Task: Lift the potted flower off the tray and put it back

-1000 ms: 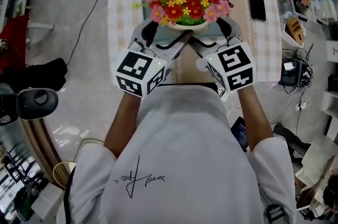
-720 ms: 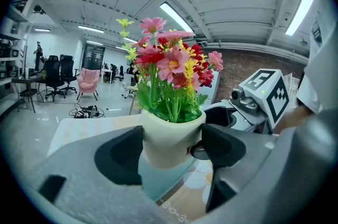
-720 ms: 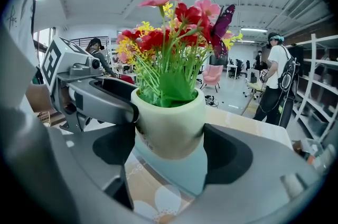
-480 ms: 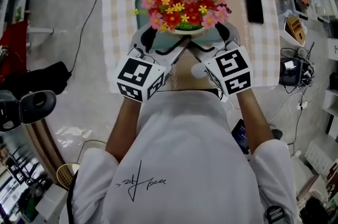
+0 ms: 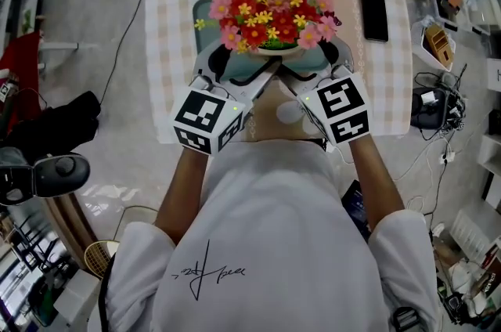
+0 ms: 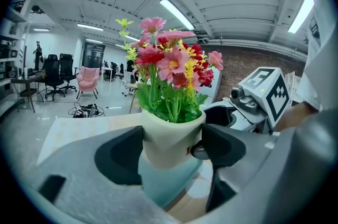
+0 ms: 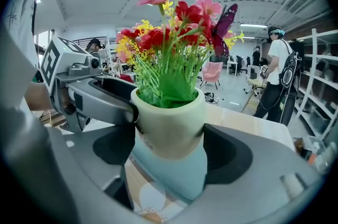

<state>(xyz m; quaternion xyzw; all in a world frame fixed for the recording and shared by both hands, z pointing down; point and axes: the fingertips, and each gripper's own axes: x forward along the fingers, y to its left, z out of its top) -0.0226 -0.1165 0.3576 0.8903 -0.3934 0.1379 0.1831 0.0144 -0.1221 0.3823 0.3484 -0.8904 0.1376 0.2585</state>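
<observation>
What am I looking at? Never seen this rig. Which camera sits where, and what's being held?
There is no robot here. A person holds a two-jaw tool in each hand. The head view comes from a camera on the person's head, looking steeply down. The two gripper views come from cameras riding on each tool, looking along its jaws. The black-and-white marker cubes are part of the tools.

On the table, which has a checked cloth, lie a teal tray and a dark phone.

The left tool and the right tool each have their jaws closed on the pale pot of the potted flower, one from each side. The tray shows just beneath the pot, but I cannot tell whether the pot has left it.
</observation>
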